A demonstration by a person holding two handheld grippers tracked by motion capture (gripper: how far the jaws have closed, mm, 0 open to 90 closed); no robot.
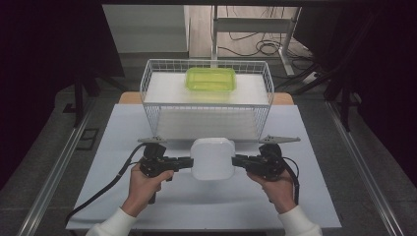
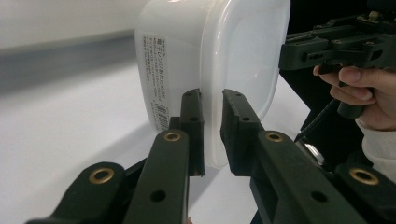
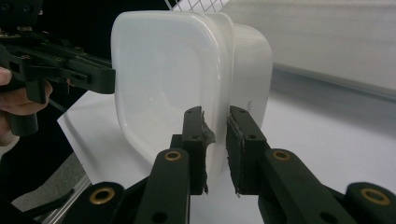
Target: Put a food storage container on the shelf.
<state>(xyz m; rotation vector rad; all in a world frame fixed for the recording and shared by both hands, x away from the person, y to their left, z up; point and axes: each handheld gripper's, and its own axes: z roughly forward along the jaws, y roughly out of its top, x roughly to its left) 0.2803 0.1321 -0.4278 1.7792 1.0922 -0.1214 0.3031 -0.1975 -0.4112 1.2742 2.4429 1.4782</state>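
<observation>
High view: white lidded plastic container (image 1: 213, 158) sits at mid-table on the white table (image 1: 123, 128), just near of a white wire basket (image 1: 152, 98). A lime-green translucent tray (image 1: 210, 78) lies on the basket's upper shelf, far side. The left gripper (image 1: 188, 162) meets the container's left edge, the right gripper (image 1: 237, 160) its right edge — a hand behind each.

Left gripper view adds what the high view lacks: a printed label with barcode (image 2: 155, 79) on the container's side wall, and the jaws set narrow, one either side of the lid rim (image 2: 212, 116), pressing it. The right gripper (image 2: 285, 55) shows at the opposite edge.

Right gripper view: jaws likewise narrow, clamped across the rim (image 3: 218, 135); the left gripper (image 3: 109, 79) touches the other edge. A torn scrap of pad hangs off one jaw.

Hard to make out: label text is too small to read; whether the container's base touches the table cannot be told. Container contents are hidden by the opaque walls.
</observation>
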